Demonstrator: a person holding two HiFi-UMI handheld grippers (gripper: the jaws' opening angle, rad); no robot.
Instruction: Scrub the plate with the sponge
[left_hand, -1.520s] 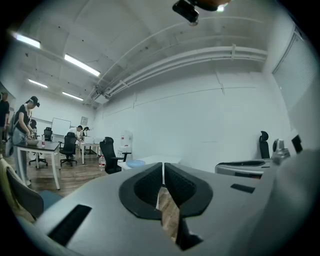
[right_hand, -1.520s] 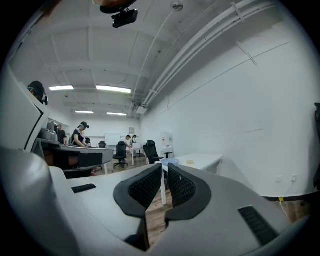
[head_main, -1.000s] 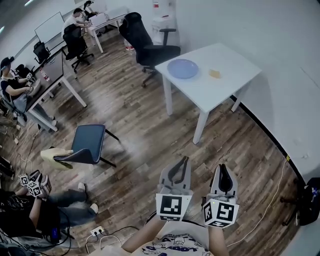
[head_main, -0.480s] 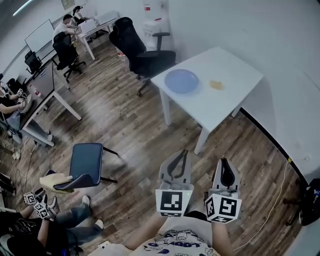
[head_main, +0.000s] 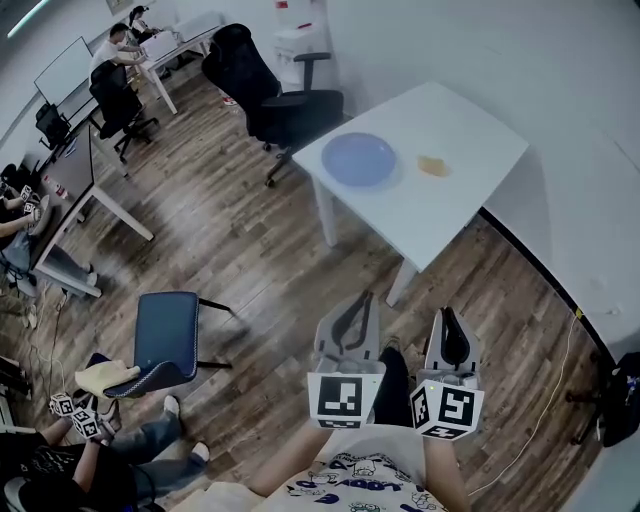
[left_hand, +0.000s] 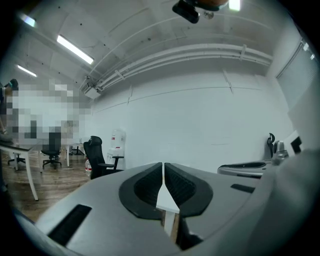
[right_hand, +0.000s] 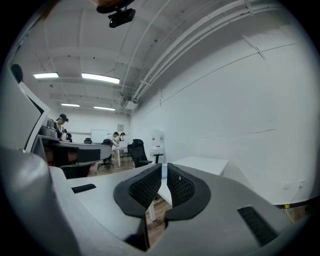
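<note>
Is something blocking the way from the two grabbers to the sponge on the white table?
Nothing visible does. Only bare wood floor lies between the left gripper, the right gripper and the white table. The sponge lies in the open on top, beside the plate. The black office chair stands off to the table's far side.

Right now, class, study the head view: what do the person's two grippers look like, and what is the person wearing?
Both the left gripper and the right gripper have pale grey wedge-shaped shells, with black ribbed pads lining the jaws. Each carries a white cube printed with black square markers. The person wears a light T-shirt with dark print.
</note>
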